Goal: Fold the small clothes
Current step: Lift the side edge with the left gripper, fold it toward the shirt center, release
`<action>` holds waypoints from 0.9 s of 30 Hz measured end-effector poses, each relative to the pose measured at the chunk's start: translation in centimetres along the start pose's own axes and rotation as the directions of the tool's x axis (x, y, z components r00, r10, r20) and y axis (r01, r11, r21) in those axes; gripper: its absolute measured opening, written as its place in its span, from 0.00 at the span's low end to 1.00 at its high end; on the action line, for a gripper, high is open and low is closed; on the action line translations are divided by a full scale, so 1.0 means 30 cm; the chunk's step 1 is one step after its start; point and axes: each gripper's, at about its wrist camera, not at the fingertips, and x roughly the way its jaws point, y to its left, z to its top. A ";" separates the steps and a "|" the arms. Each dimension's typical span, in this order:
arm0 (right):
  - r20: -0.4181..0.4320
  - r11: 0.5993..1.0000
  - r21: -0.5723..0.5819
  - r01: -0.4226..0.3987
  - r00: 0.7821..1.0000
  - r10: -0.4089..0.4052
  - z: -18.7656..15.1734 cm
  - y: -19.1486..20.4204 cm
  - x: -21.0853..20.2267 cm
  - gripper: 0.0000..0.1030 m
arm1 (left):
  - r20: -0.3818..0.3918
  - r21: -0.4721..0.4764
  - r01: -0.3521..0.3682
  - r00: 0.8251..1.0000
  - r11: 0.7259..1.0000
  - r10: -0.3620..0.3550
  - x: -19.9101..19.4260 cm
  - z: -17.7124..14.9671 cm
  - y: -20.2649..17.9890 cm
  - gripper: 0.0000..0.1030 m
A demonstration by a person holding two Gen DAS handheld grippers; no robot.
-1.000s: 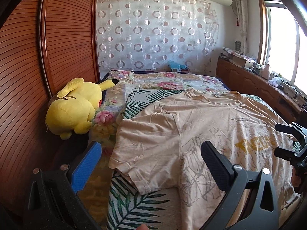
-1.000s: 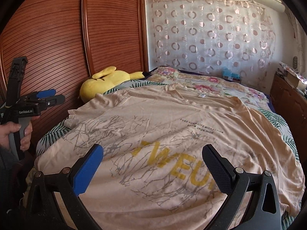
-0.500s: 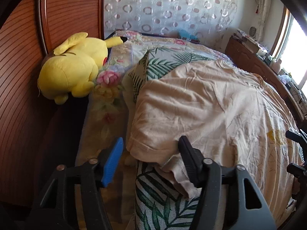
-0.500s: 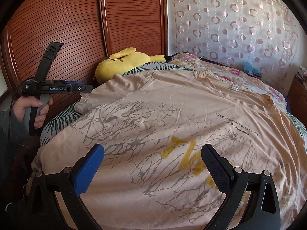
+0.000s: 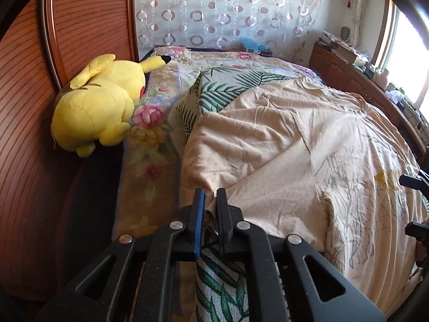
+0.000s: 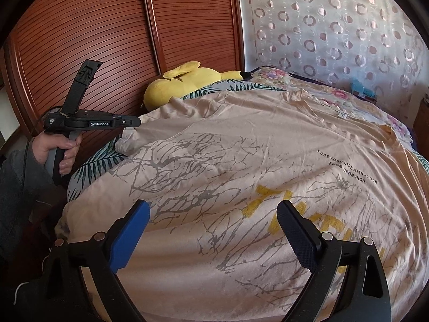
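While the beige T-shirt (image 6: 241,166) is lying spread front-up across the bed (image 5: 150,145), covering most of the leaf-print cover (image 5: 222,91), the left gripper (image 5: 210,193) is pinching the hem of the shirt's sleeve (image 5: 214,155) at the bed's left edge; its jaws have just been closing and are now standing together with a fold of the beige cloth clamped between the blue pad and the black one. Seen from the right wrist camera, the same left gripper (image 6: 135,121) is reaching in level from the left edge, a hand (image 6: 57,149) in a grey sleeve (image 6: 18,187) gripping its handle, and its tip is meeting the bunched sleeve cloth there. The right gripper (image 6: 214,214) is hanging over the shirt's lower front near the bed's near edge, above the grey branch print and the yellow lettering (image 6: 270,209); its fingers (image 6: 131,230) are standing wide apart, having just been narrowing a little, with nothing clamped between them, and whether the tips are touching the cloth cannot be told. A yellow plush toy (image 5: 99,107) is lying on the bed's far left corner, against the slatted wooden wardrobe doors (image 6: 107,32). A sheer curtain with ring patterns (image 5: 228,8) is hanging behind the bed's far edge, and a wooden ledge (image 5: 356,80) is running along the right edge beneath a bright window.
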 end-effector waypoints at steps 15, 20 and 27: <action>0.034 0.998 0.054 0.035 0.999 -0.037 0.000 -0.068 -0.043 0.93 | 0.123 0.118 0.075 0.988 0.990 -0.089 -0.107 0.135 -0.206 0.07; 0.048 0.996 0.079 0.049 0.997 -0.053 -0.010 -0.102 -0.072 0.93 | 0.131 0.179 0.145 0.977 0.973 -0.169 -0.145 0.177 -0.341 0.07; 0.053 0.993 0.103 0.055 0.997 -0.061 -0.032 -0.110 -0.070 0.93 | 0.124 0.236 0.160 0.973 0.958 -0.193 -0.166 0.185 -0.477 0.09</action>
